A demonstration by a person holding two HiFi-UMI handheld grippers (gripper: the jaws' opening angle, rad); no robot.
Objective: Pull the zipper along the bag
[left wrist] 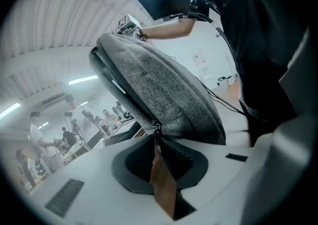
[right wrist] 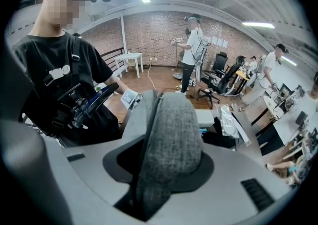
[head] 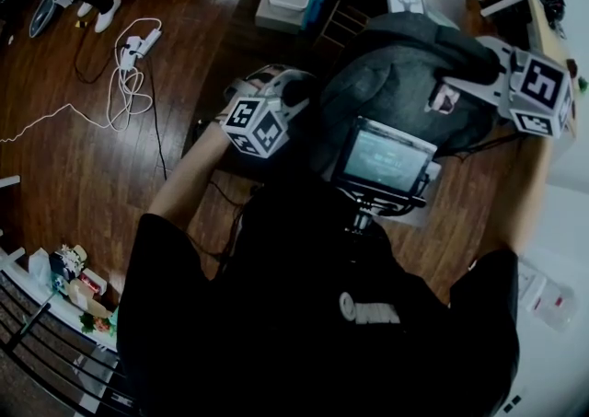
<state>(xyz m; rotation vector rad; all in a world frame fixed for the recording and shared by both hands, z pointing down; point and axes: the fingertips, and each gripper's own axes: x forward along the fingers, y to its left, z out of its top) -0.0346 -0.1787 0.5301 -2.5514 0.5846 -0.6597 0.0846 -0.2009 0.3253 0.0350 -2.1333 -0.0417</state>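
The zipper [left wrist: 126, 95] shows only in the left gripper view. From the head view the chest-mounted screen [head: 385, 159] covers the near side of the grey bag [head: 405, 84], and the marker cubes [head: 258, 125] hide the jaws. The brown pull tab [left wrist: 162, 182] sinks between the pads [left wrist: 134, 164] of the left gripper [left wrist: 158, 144] (its lower end is lost). The bag's bottom edge vanishes inside the right gripper [right wrist: 158, 159], and we cannot make out the distant people [left wrist: 64, 139].
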